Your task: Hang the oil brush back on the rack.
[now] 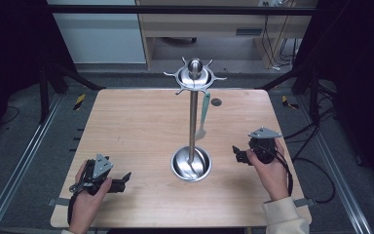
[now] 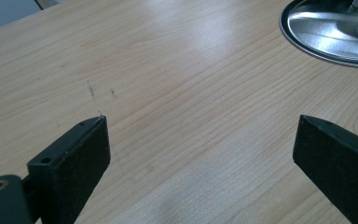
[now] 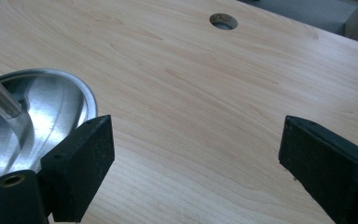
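Note:
A steel utensil stand rises at the table's middle: a round dish base [image 1: 191,165], a thin pole [image 1: 193,122] and a ring of hooks [image 1: 195,75] on top. A pale green utensil [image 1: 204,109] hangs from one hook on the right side. My left gripper [image 1: 123,177] rests low at the front left, jaws pointing at the base. In the left gripper view it [image 2: 203,123] is open over bare wood, the base [image 2: 326,32] ahead to the right. My right gripper [image 1: 237,153] sits right of the base and is open [image 3: 196,123], with the base [image 3: 51,102] at its left jaw.
The wooden table [image 1: 136,122] has a small round hole [image 1: 216,102] near its far edge, also seen in the right gripper view as the hole [image 3: 223,21]. Metal rails flank the table. A cable trails from the right gripper across the table's right edge.

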`<state>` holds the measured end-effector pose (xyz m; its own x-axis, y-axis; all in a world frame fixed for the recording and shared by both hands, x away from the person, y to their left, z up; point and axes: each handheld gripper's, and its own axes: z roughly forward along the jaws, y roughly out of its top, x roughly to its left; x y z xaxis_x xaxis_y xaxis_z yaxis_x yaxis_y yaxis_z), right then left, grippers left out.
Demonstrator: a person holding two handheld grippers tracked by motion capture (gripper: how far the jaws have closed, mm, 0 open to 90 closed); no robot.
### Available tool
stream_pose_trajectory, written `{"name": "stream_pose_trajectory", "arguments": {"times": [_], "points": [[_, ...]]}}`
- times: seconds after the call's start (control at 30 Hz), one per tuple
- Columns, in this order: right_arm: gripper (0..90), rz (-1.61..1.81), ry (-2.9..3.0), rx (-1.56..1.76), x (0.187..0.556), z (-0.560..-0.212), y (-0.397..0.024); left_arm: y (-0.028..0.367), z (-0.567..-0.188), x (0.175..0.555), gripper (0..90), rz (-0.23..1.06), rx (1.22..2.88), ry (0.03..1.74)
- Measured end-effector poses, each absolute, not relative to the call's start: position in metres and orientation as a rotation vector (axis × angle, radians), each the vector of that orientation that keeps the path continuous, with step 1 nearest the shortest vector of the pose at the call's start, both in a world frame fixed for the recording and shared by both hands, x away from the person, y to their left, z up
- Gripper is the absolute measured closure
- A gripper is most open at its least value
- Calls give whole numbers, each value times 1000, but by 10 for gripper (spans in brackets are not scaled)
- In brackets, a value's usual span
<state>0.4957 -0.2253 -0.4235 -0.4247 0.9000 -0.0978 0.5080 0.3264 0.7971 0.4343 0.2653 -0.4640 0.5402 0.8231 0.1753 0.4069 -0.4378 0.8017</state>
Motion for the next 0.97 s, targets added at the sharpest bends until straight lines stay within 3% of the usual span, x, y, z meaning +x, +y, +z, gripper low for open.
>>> {"name": "stream_pose_trajectory", "arguments": {"times": [0.97], "points": [[109, 946, 2259, 1277, 507, -472, -202, 264, -465, 434, 35, 731, 2065, 983]]}}
